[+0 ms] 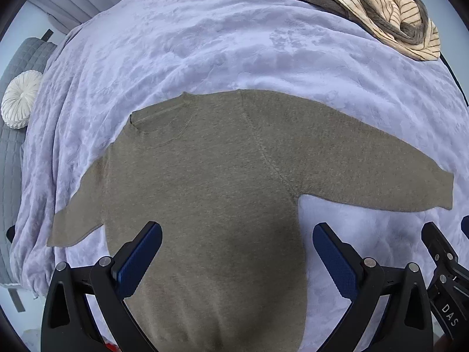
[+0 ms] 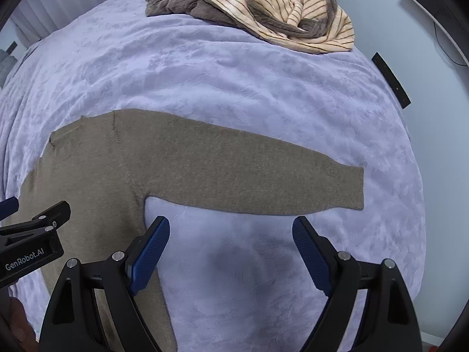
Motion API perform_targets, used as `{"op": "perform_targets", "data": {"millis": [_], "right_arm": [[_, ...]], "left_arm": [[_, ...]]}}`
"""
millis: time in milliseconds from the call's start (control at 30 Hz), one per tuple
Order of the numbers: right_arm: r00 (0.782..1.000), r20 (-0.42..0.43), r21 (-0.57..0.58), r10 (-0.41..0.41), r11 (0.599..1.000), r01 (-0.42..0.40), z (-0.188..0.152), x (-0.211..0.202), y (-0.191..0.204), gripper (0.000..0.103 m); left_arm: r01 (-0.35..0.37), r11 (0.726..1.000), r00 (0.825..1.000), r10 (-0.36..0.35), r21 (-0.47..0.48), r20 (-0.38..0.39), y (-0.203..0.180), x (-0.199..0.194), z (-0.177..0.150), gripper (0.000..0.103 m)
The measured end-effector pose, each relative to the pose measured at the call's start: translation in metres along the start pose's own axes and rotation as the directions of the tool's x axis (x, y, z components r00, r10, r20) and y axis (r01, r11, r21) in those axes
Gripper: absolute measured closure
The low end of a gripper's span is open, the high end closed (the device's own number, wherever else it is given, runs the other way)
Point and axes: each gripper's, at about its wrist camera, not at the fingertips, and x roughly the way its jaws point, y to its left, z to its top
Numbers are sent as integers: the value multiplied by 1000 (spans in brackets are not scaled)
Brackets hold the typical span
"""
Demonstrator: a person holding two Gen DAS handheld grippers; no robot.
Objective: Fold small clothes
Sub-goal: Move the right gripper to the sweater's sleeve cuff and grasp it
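Left wrist view: the left hand-held gripper (image 1: 237, 252), jaws wide apart and empty, hovers over the olive-brown knit sweater (image 1: 205, 182) lying flat mid-frame on the lavender plush bed blanket (image 1: 205, 44). A striped cream and grey-brown clothes pile (image 1: 381, 8) sits upper right.

Right wrist view: the right hand-held gripper (image 2: 231, 246), jaws also apart, hangs above bare blanket below the sweater's outstretched sleeve (image 2: 249, 176).

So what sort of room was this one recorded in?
Most likely a bedroom. A brown sweater lies spread flat on a bed covered by a lilac plush blanket, a heap of unfolded clothes sits at the far end, and a round white cushion rests beside it.
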Motion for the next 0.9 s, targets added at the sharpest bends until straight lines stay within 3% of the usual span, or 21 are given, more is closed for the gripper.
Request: {"op": "perform_targets", "data": {"millis": [300, 533, 733, 833, 900], "right_arm": [[999, 5, 73, -33, 997, 33, 2, 26, -57, 15], [995, -56, 181, -81, 979, 90, -3, 85, -128, 15], [995, -96, 332, 19, 943, 14, -14, 136, -187, 16], [993, -54, 418, 103, 906, -72, -16, 152, -203, 22], [995, -5, 435, 99, 896, -87, -9, 157, -206, 22]], "left_arm": [[-6, 998, 1000, 6, 59, -6, -45, 9, 10, 0], [-17, 996, 1000, 19, 92, -20, -64, 18, 12, 0], [-31, 996, 998, 35, 89, -44, -58, 23, 7, 0], [-36, 997, 998, 39, 72, -50, -50, 22, 5, 0], [-41, 997, 998, 44, 63, -52, -45, 20, 4, 0]]}}
